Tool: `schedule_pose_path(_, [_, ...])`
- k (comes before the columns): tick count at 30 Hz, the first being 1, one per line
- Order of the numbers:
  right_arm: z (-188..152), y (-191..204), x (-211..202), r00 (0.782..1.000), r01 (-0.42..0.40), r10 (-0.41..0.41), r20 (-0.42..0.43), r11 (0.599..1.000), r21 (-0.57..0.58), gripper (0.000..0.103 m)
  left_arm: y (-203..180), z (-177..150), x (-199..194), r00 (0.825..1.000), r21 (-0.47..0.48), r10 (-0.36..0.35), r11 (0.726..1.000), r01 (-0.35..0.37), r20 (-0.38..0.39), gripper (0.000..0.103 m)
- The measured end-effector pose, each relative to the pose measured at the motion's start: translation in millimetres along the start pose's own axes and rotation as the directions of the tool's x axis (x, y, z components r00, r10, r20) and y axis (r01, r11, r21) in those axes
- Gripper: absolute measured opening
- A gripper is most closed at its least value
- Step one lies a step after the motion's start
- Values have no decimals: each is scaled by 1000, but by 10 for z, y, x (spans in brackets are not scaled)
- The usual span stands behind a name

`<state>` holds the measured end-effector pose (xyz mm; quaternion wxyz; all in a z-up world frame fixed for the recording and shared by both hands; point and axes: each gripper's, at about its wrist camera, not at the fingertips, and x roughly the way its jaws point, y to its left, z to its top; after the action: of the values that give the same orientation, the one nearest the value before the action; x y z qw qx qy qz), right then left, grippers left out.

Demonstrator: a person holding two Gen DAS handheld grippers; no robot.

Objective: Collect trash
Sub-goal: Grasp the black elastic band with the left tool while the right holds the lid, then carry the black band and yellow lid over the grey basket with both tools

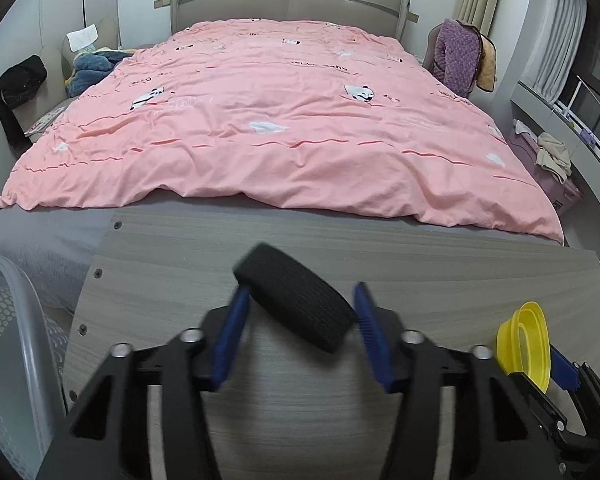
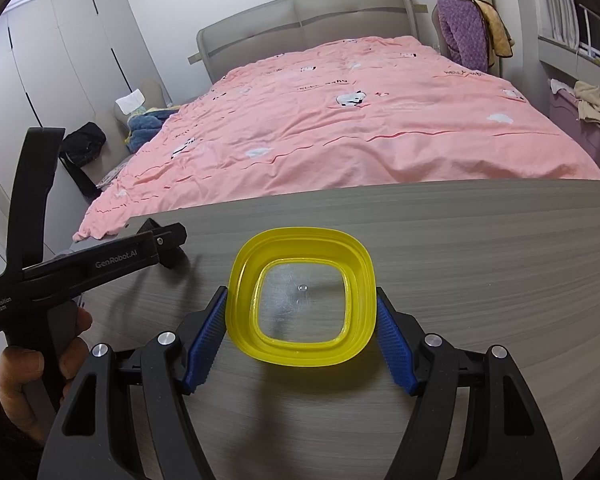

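**Clamping Two Scraps Above the Worktop**

Gripping a black wheel [image 1: 296, 300], the left tongs [image 1: 298, 332] hold it tilted at lower centre, pads pressing both sides, likely ready for the grey basket [image 1: 16, 344] at lower left. Right tongs [image 2: 300, 332] pinch a yellow lid [image 2: 304, 300] flat-on at centre frame. Beyond the worktop [image 2: 480, 240] lies the pink bed [image 1: 284, 120].

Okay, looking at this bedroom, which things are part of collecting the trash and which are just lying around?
Job: black wheel between left gripper fingers; yellow container in right gripper; grey basket.
Lying about: pink duvet, purple garment, blue blanket.
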<state>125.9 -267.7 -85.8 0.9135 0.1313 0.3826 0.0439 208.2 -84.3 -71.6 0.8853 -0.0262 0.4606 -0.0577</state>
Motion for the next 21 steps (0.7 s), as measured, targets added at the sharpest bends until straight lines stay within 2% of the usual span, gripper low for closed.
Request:
schedule_pose_path(2, [1, -1, -2, 1000, -2, 2, 1, 1000, 1, 68, 12, -14, 2, 1000, -6, -10, 1000, 10, -8, 21])
schedule_pose_path(4, [2, -2, 0, 1000, -2, 2, 0, 1000, 0, 68, 30, -31, -6, 1000, -10, -15, 1000, 15, -9, 17])
schedule_pose_path(14, [-46, 39, -82, 1000, -1, 1, 8, 1000, -8, 68, 140, -191, -253, 1000, 6, -26, 1000, 25, 7, 16])
schedule_pose_path(21, [-111, 168, -141, 1000, -4, 4, -4, 1000, -27, 68, 272, -441, -462, 1000, 33, -23, 999, 23, 6, 16])
